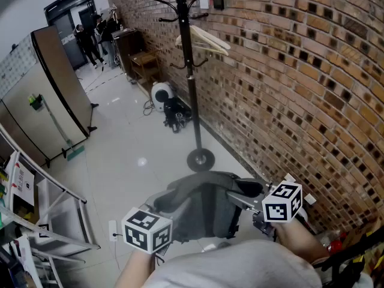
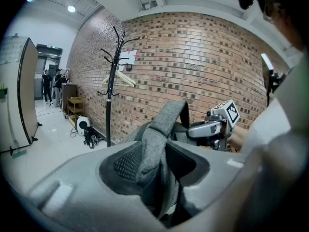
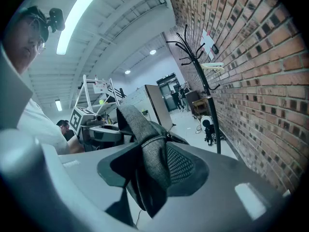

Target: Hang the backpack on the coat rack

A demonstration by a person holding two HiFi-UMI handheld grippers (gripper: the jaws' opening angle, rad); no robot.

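Grip: left gripper [image 2: 155, 170] and right gripper [image 3: 150, 175] each pinch a strap [image 2: 161, 129] | grey fabric backpack [image 1: 204, 212] hangs low between them, well apart from the black metal coat rack [image 1: 191, 83] | Risk: a strap slips while lifting and the bag drops.

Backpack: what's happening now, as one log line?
left gripper: shut on backpack strap | right gripper: shut on backpack strap | coat rack: ahead by brick wall, backpack not hung

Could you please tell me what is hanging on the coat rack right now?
Only a pale clothes hanger hangs on the coat rack; the backpack is not on it. No hook is covered.
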